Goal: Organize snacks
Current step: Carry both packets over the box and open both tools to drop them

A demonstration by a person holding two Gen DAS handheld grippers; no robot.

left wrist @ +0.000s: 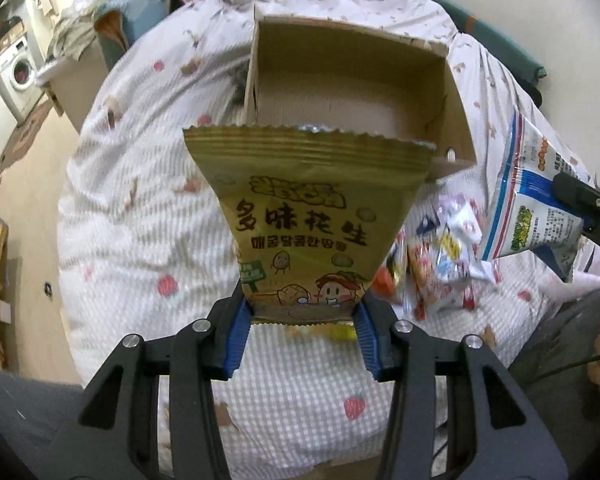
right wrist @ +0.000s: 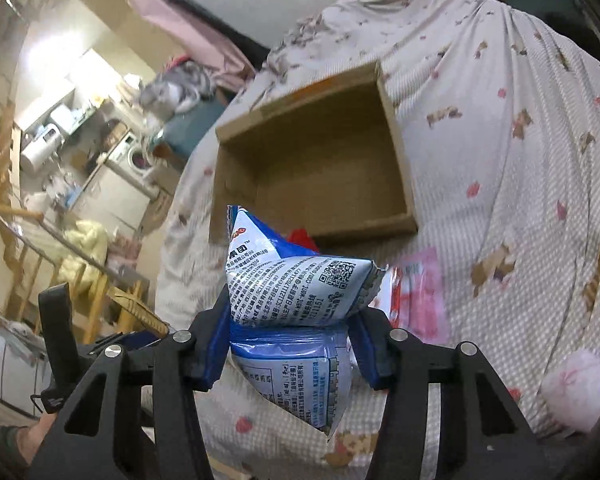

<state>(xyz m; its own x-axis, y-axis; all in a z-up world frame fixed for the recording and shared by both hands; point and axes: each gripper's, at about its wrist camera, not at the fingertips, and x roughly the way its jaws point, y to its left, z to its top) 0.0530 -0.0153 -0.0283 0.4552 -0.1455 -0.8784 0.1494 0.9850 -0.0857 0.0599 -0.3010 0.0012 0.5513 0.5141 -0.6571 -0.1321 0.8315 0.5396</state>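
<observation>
A: Left gripper [left wrist: 304,316] clamps the peanut packet [left wrist: 306,220] by its bottom edge, short of the cardboard box [left wrist: 456,120].

B: Right gripper [right wrist: 290,344] pinches the blue-white snack bag [right wrist: 296,292]. Risk: edge grips slip; soft bedding [right wrist: 500,200] tips box.

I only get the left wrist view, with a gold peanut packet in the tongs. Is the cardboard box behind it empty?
Observer: As far as the right wrist view shows, the cardboard box has a bare floor.
Operator: What's printed on that blue-and-white packet?
Observer: The blue-and-white packet shows a QR code beside small print.
Operator: How do the other tongs hold it?
Observer: The right tongs pinch its middle, crumpling it.
Operator: Anything beyond it?
Observer: A pink wrapper lies on the bedspread.
</observation>
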